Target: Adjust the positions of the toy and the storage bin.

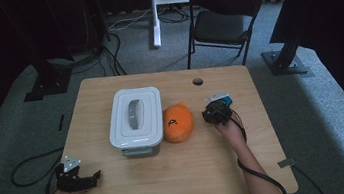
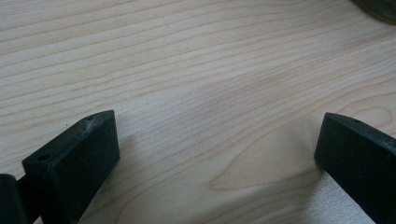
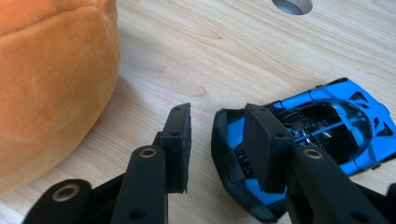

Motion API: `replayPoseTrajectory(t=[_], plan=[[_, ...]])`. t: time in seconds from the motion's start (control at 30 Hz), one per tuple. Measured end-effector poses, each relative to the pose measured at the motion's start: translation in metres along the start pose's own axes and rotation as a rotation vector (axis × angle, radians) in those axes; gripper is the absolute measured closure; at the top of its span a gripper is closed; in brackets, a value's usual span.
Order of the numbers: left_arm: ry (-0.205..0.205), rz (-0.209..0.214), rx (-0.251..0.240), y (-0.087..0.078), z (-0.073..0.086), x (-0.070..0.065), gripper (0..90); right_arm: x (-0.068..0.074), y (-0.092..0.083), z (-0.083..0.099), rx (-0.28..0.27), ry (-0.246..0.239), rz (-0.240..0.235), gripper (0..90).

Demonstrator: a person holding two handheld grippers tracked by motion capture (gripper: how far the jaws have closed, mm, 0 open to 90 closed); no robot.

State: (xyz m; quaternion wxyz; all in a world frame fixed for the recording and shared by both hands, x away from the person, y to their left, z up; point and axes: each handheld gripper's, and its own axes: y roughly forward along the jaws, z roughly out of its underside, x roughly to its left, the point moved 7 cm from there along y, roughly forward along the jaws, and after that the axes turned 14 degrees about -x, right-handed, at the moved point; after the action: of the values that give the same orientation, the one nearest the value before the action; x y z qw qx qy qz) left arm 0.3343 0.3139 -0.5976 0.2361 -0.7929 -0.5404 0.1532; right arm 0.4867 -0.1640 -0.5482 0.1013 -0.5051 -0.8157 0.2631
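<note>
The right hand-held gripper (image 3: 219,140) stands released, its matte black jaws parted over pale wood-grain tabletop (image 3: 196,51). The glossy blue toy car (image 3: 322,135) lies just right of its right jaw (partly behind it); a soft orange plush (image 3: 51,84) bulges to its left. The left hand-held gripper (image 2: 217,154) gapes wide over bare wood.

orange plush (image 3: 51,88) cut off by frame; toy car (image 3: 322,135) partly behind fingers (image 3: 266,144).

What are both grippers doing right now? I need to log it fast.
Left gripper: open, nothing between its jaws, over bare table.
Right gripper: open, one jaw over the blue toy car, not gripping it.
</note>
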Motion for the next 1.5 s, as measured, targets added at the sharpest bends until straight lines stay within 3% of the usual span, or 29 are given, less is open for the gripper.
replayPoseTrajectory(t=[0.1, 0.2, 0.27, 0.37, 0.67, 0.93, 1.07, 1.5], plan=[[0.0, 0.0, 0.0, 0.0, 0.0, 0.0, 0.4, 0.001, 0.008, 0.002, 0.04, -0.042, 0.017, 60.6], [0.0, 0.0, 0.0, 0.0, 0.0, 0.0, 0.3, 0.002, 0.009, 0.004, 0.05, -0.053, 0.022, 60.6], [0.0, 0.0, 0.0, 0.0, 0.0, 0.0, 0.4, 0.003, 0.013, 0.009, 0.072, -0.088, 0.042, 65.5], [0.0, 0.0, 0.001, 0.0, 0.0, 0.0, 0.4, 0.004, 0.013, 0.011, 0.063, -0.113, 0.069, 74.1], [-0.001, -0.003, 0.001, 0.0, 0.0, 0.0, 0.4, 0.005, 0.012, 0.011, 0.056, -0.114, 0.084, 78.3], [-0.002, -0.002, 0.0, 0.0, 0.0, 0.0, 0.4, 0.011, 0.006, 0.012, 0.059, -0.139, 0.06, 78.9], [-0.001, -0.002, 0.0, 0.0, 0.0, 0.0, 0.4, 0.016, 0.0, 0.016, 0.06, -0.18, 0.058, 79.1], [-0.002, -0.002, 0.001, 0.0, 0.0, 0.0, 0.4, 0.032, -0.038, 0.039, 0.021, -0.267, -0.053, 78.9]])
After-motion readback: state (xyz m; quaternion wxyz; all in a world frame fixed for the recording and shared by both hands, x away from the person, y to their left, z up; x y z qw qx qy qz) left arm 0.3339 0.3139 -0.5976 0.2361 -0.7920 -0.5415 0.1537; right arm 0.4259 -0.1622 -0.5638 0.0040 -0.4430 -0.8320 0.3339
